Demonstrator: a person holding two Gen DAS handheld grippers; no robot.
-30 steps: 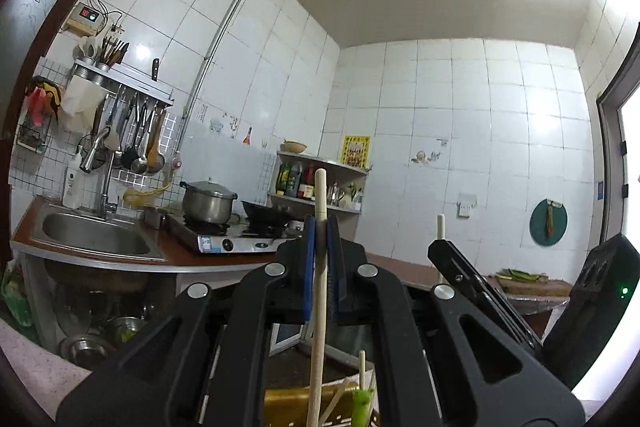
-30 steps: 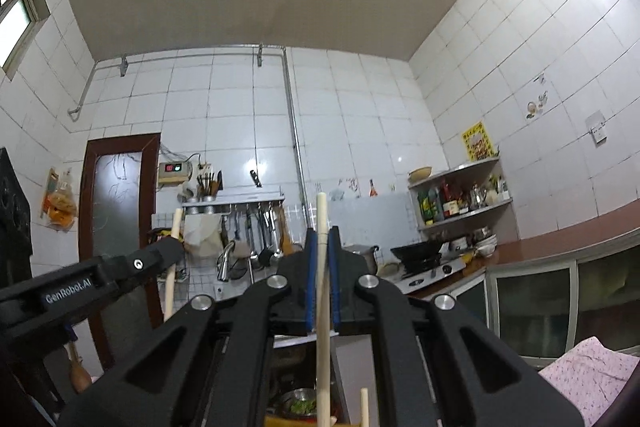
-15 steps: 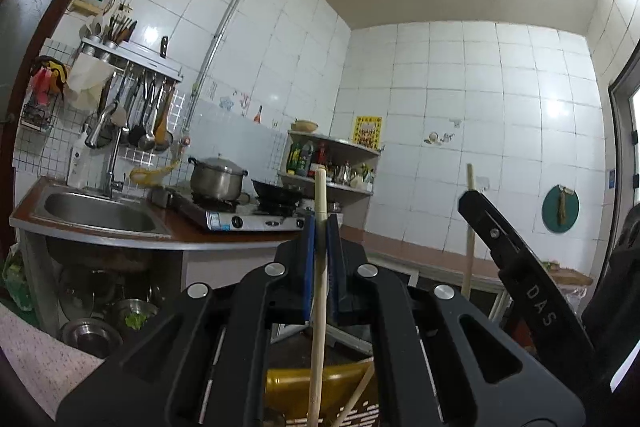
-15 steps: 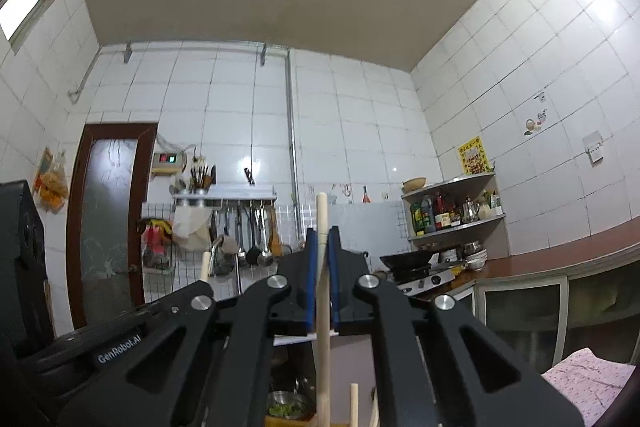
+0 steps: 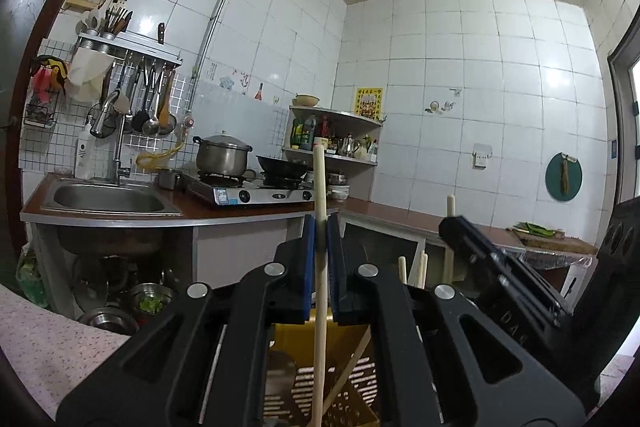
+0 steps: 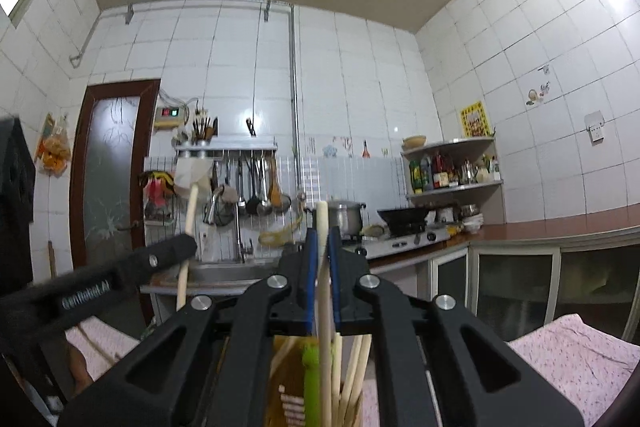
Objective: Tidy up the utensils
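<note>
Chopsticks, two: we held one upright in each gripper, left chopstick [image 5: 320, 267] and right chopstick [image 6: 323, 291] pinched directly above the yellow holder [image 5: 348, 387].

1. The left wrist view looks forward along its own black two-finger gripper [image 5: 320, 239], roughly level, facing a kitchen corner: the steel sink [image 5: 108, 201] far left, the steel two-burner stove [image 5: 256, 191] near centre.
2. The right wrist view looks along its own black gripper [image 6: 323, 247], tilted slightly upward with much ceiling, facing the brown-framed glass door [image 6: 110, 179] and the wall rack of hanging ladles [image 6: 256, 187].
3. Both sit very close above a yellow slotted utensil holder [image 5: 340, 379].
4. Both share the stove, the corner shelf of bottles [image 5: 332, 139] and the yellow wall poster [image 5: 369, 102]; each sees the other gripper at its edge.
</note>
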